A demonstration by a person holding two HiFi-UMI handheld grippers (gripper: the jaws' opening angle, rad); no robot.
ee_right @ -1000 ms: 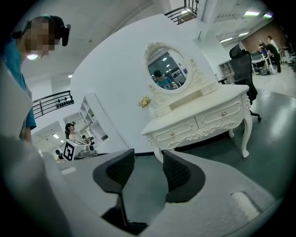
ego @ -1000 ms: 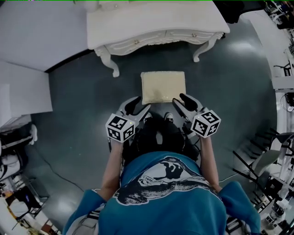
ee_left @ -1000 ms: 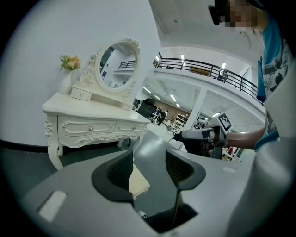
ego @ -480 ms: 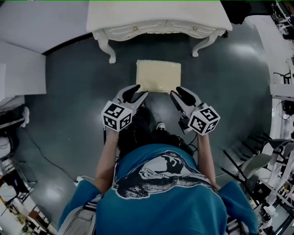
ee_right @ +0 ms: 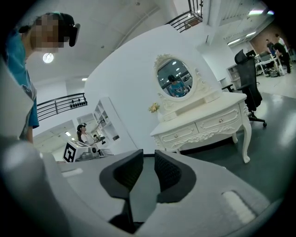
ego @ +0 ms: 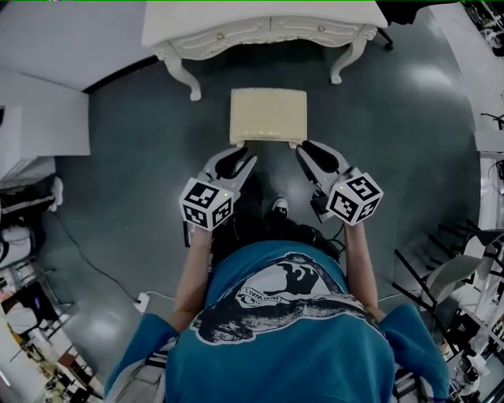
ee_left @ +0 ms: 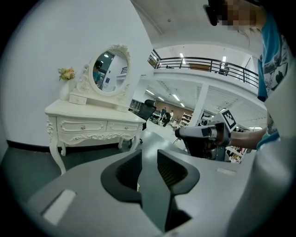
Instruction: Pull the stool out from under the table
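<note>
Left gripper (ego: 241, 157) and right gripper (ego: 307, 153), centre: jaws have just been closing to a narrow gap, with nothing between them. Stool (ego: 268, 116), upper centre, stands on the floor clear of the counter (ego: 236, 24). Risk: the tips, just beside its near edge, may nudge it back under.

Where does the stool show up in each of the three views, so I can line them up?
Head view: the stool is upper centre, just in front of the white dressing table.
Left gripper view: not visible.
Right gripper view: not visible.
Shared landmark: the white dressing table, top centre in the head view, left of centre in the left gripper view, right of centre in the right gripper view.
</note>
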